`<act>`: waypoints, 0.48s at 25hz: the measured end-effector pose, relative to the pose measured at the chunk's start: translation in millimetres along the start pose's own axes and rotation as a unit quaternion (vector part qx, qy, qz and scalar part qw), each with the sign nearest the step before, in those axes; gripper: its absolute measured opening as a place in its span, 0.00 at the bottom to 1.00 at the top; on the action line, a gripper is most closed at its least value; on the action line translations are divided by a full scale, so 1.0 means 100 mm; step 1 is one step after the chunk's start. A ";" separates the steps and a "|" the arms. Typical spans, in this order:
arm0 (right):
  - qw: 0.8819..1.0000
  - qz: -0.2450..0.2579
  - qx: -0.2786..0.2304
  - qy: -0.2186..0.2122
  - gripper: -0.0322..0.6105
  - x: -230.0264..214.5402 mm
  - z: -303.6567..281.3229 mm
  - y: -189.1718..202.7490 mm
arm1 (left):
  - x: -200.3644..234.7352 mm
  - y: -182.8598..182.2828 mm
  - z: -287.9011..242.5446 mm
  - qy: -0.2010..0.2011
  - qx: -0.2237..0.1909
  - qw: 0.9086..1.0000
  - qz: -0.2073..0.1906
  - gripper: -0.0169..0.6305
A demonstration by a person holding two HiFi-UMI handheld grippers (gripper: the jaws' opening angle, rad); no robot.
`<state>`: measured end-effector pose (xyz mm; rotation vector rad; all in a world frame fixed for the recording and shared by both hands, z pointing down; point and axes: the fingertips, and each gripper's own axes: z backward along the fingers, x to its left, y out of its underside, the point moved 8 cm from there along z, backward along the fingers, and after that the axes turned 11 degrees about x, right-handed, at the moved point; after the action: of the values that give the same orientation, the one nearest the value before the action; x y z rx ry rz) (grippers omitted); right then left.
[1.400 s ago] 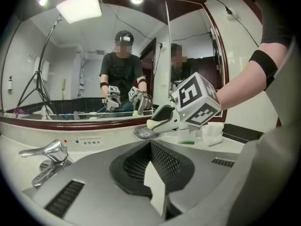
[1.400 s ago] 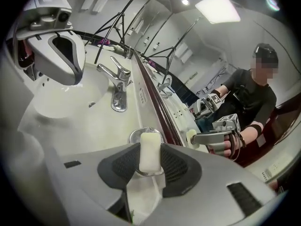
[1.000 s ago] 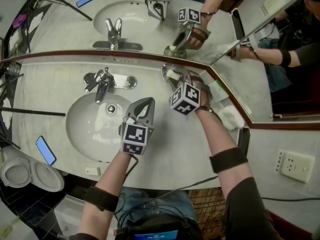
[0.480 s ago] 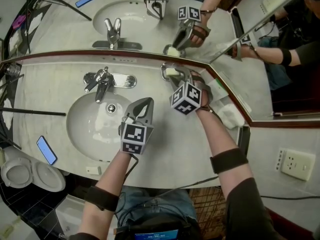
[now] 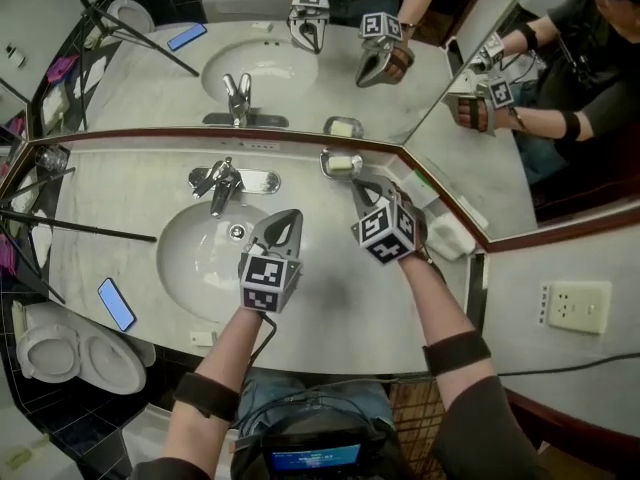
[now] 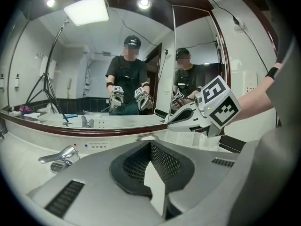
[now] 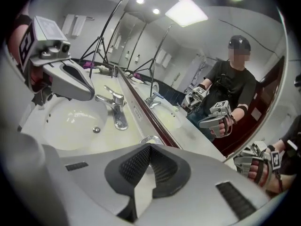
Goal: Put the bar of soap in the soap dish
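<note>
**Soap in dish, both grippers empty**

We see the bar of soap (image 5: 343, 165) lying in the soap dish (image 5: 326, 162), right of the faucet (image 5: 222, 181). The right gripper (image 5: 358, 184), further right of the faucet, has just closed its jaws on nothing. The left gripper (image 5: 288, 218), near-right of the faucet, has its jaws together and empty.

Desk: the pale marbled stone desk (image 5: 350, 298) is showing a smooth, softly polished face.
Basin: the white oval sink basin (image 5: 195, 263) is looking glazed and glossy.
Tap: the chrome metal tap (image 5: 222, 181) is gleaming mirror-bright.
Soap dish: the small chrome metal soap dish (image 5: 324, 164) is shining.
Soap: the cream bar of soap (image 5: 343, 165) is looking matt and waxy.
Mirror frame: the dark red-brown mirror frame (image 5: 200, 140) is looking like glossy lacquered wood.
Left gripper: the grey left gripper (image 5: 287, 216) is showing matt moulded plastic; its jaws are carrying a black cross-ribbed lining.
Socket: the white wall socket (image 5: 572, 306) is looking like smooth plastic.
</note>
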<state>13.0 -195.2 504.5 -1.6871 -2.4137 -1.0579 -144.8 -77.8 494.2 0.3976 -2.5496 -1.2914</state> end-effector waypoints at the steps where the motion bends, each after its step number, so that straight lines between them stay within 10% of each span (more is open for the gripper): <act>1: 1.000 -0.021 -0.008 -0.004 0.08 0.01 0.10 0.02 | 0.00 -0.03 0.07 0.000 0.000 1.000 -0.003 0.03; 12: 0.955 -0.277 -0.101 -0.034 0.08 0.21 1.10 0.87 | -0.22 -0.06 0.64 0.003 0.004 1.000 -0.008 0.03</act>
<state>116.4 -103.4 472.6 -1.1071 -3.0074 -1.3560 -145.5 -25.6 450.2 0.4243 -2.5528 -1.2828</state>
